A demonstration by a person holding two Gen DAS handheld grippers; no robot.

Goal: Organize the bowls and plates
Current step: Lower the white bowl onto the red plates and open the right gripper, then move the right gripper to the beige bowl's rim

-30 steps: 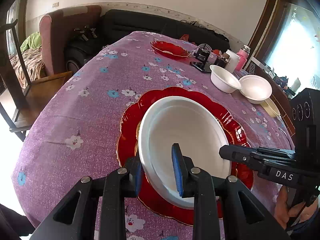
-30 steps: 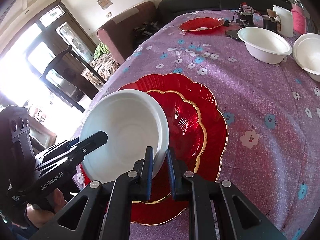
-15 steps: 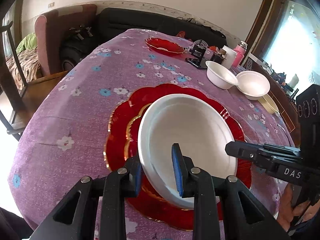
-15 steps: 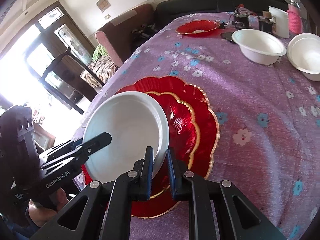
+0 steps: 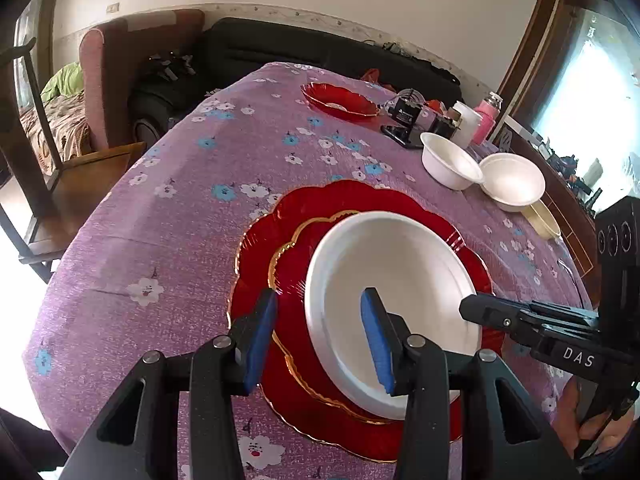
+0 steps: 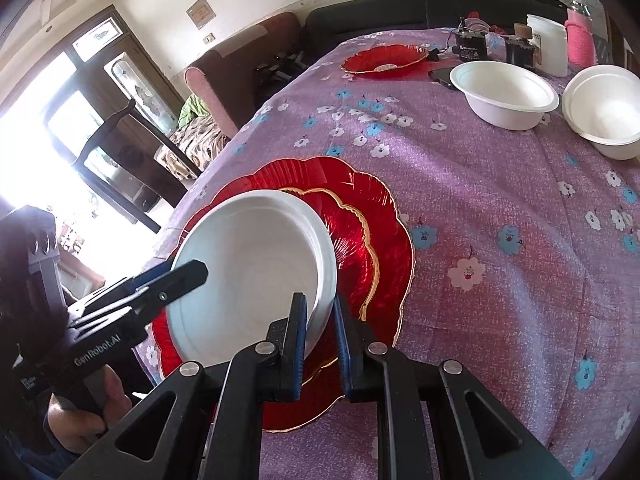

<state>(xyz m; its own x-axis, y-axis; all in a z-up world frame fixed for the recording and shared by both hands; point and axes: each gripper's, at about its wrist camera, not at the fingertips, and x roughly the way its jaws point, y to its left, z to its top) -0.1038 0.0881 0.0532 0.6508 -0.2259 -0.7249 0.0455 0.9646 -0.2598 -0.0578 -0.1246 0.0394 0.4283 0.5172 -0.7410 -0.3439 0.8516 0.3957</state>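
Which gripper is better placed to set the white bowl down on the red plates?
Right. The right gripper is clamped on the white bowl rim above the red plates; the left gripper is opening, pads off the rim.

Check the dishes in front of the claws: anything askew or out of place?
The white bowl sits off-centre on the stacked red plates, shifted to one side and apparently tilted. The right claw pinches its rim; the left claw is opening, straddling the opposite rim. Nothing spilled or broken.

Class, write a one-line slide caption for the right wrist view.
Right gripper pinches the white bowl's rim over stacked red plates while the left gripper's jaws open.
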